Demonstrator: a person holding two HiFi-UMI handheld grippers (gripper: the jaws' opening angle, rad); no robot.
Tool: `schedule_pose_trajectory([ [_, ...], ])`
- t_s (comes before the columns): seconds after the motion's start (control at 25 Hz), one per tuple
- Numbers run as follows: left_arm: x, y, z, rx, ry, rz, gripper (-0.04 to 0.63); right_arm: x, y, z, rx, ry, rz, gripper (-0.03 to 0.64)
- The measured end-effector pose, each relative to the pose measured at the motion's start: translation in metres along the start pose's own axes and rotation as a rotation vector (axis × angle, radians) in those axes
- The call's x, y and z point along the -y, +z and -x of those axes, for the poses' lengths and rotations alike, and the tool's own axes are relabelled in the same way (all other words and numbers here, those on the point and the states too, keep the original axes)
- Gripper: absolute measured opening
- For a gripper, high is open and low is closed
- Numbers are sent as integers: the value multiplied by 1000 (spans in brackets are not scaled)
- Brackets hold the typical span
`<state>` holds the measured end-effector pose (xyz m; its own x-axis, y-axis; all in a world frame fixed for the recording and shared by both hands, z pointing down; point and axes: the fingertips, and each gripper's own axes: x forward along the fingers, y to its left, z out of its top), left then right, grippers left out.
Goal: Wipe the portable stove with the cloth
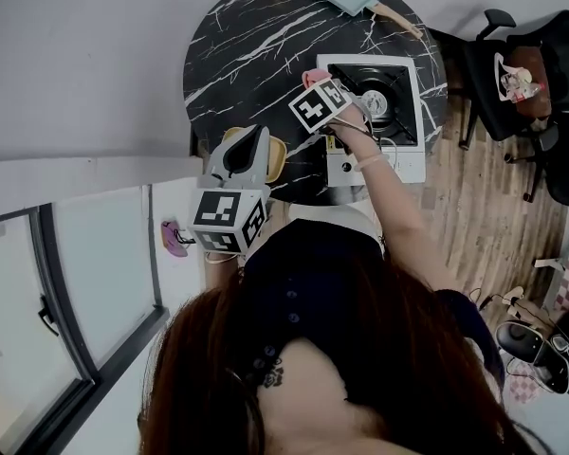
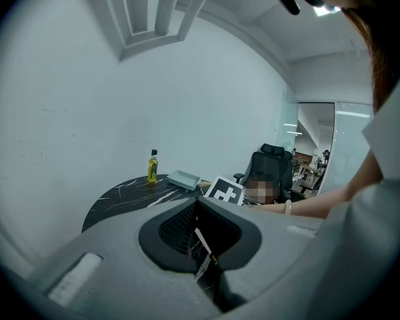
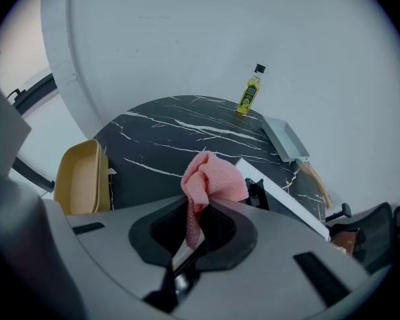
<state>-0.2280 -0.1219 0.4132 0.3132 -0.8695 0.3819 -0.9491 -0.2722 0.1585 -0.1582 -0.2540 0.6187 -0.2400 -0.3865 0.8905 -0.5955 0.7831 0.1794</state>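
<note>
**Right gripper** [image 3: 190, 237]: jaws are clamped on the pink cloth [image 3: 211, 179]. The cloth is pinched by its lower fold, so a loose bunch stands proud of the tips as a wiping pad. In the head view this gripper is reached out over the near-left corner of the portable stove [image 1: 384, 98]. The cloth is at the stove's edge; whether it touches the surface cannot be confirmed.

**Left gripper** [image 2: 203, 245]: jaws are together with nothing between them. It is held back at the near rim of the round marble table [image 1: 247, 36], above a tan tray [image 3: 83, 179]. It points away from the work and, in my judgement, is parked to leave the wiping arm room.

**Stove**: it sits on the right side of the table with its burner exposed.

**Other items**: an oil bottle [image 3: 249, 93] and a flat pan [image 3: 285, 139] stand at the far rim, well apart from the stove, so neither obstructs a wipe.

**Assessment**: cloth secured and positioned — wiping strokes across the top appear to be the step in hand.
</note>
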Motion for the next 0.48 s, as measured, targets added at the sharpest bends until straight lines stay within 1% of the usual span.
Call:
schedule_pose_trajectory([
  [0.48,9,0,-12,-28,-6,-4,12,10,11,-7,26,12,-18,36],
])
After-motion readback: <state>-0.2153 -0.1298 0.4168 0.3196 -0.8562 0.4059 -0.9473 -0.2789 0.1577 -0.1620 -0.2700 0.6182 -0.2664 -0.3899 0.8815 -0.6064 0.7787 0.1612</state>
